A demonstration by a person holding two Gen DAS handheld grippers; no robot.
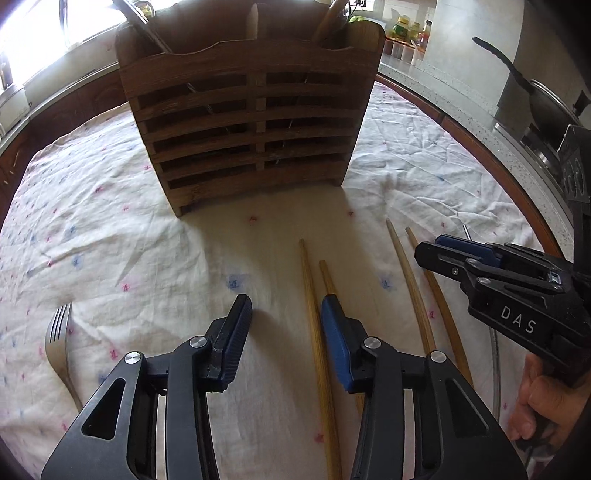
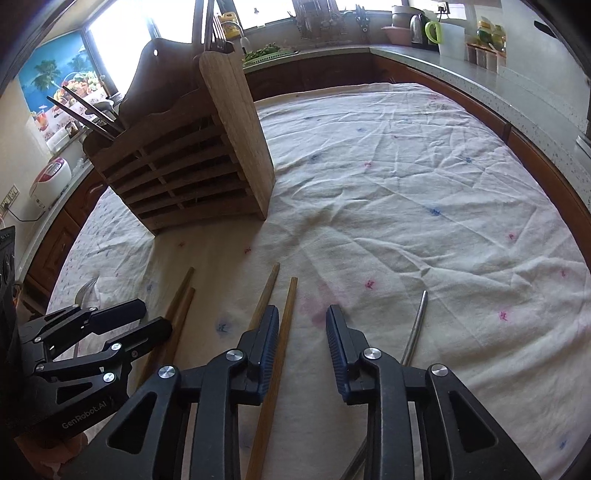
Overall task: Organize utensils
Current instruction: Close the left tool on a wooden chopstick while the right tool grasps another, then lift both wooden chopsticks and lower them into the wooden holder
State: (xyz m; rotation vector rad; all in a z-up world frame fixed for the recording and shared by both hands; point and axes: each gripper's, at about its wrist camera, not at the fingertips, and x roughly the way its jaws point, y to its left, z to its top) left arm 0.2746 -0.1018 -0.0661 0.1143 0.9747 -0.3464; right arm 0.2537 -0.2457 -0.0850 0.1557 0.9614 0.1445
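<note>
A slatted wooden utensil holder [image 1: 243,125] stands on the cloth-covered table and holds some utensils; it also shows in the right wrist view [image 2: 184,173]. Several wooden chopsticks [image 1: 314,325] lie flat in front of it, in two pairs [image 2: 275,350]. A metal fork [image 1: 59,336] lies at the left. A thin metal utensil handle [image 2: 415,328] lies to the right. My left gripper [image 1: 286,314] is open and empty, low over the cloth beside the left chopstick pair. My right gripper [image 2: 303,321] is open and empty, over the right chopstick pair.
The white cloth [image 2: 406,184] with small pink and blue marks covers the round table. Kitchen counters curve around it with a pan [image 1: 535,96], jars [image 1: 406,29], a kettle [image 2: 419,27] and a rice cooker [image 2: 48,181].
</note>
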